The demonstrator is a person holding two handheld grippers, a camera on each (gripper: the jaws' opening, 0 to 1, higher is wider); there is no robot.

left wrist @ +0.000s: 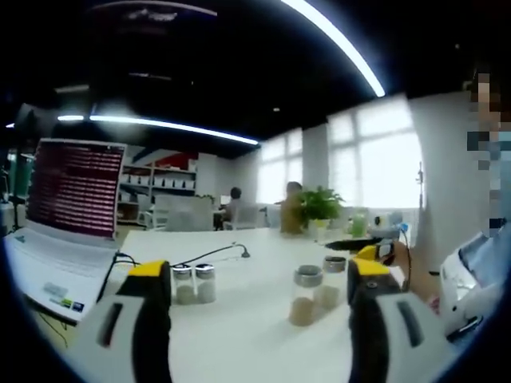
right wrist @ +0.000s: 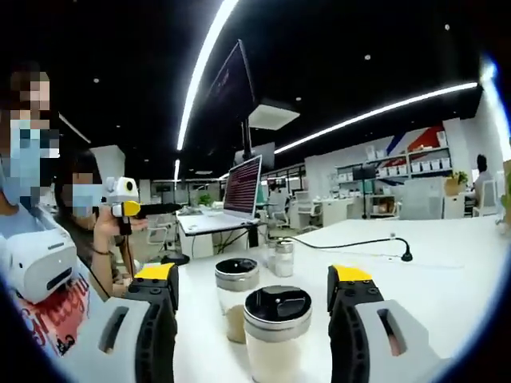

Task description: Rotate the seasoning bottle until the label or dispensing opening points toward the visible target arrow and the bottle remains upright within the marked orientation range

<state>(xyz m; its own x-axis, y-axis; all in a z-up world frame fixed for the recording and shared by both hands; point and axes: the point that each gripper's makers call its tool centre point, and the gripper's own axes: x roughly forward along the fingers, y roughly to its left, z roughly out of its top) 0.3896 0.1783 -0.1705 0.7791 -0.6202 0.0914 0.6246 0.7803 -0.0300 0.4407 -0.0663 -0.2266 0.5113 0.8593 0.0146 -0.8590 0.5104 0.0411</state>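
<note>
In the right gripper view a seasoning bottle (right wrist: 277, 335) with a silver cap and black lid stands upright on the white table (right wrist: 447, 271). My right gripper (right wrist: 254, 275) is open, with a jaw on either side of the bottle and a gap on both sides. A second bottle (right wrist: 236, 299) with brown contents stands just behind it. In the left gripper view both bottles show farther off, the near one (left wrist: 306, 297) and the far one (left wrist: 332, 281). My left gripper (left wrist: 259, 271) is open above the table, short of them, with nothing between its jaws.
Two small shakers (left wrist: 194, 283) (right wrist: 281, 257) stand mid-table near a black cable (left wrist: 215, 254). An open laptop (left wrist: 72, 207) sits at the table's edge. A potted plant (left wrist: 319, 205) stands at the far end. Two people stand beside the table, one holding a white and yellow device (right wrist: 121, 198).
</note>
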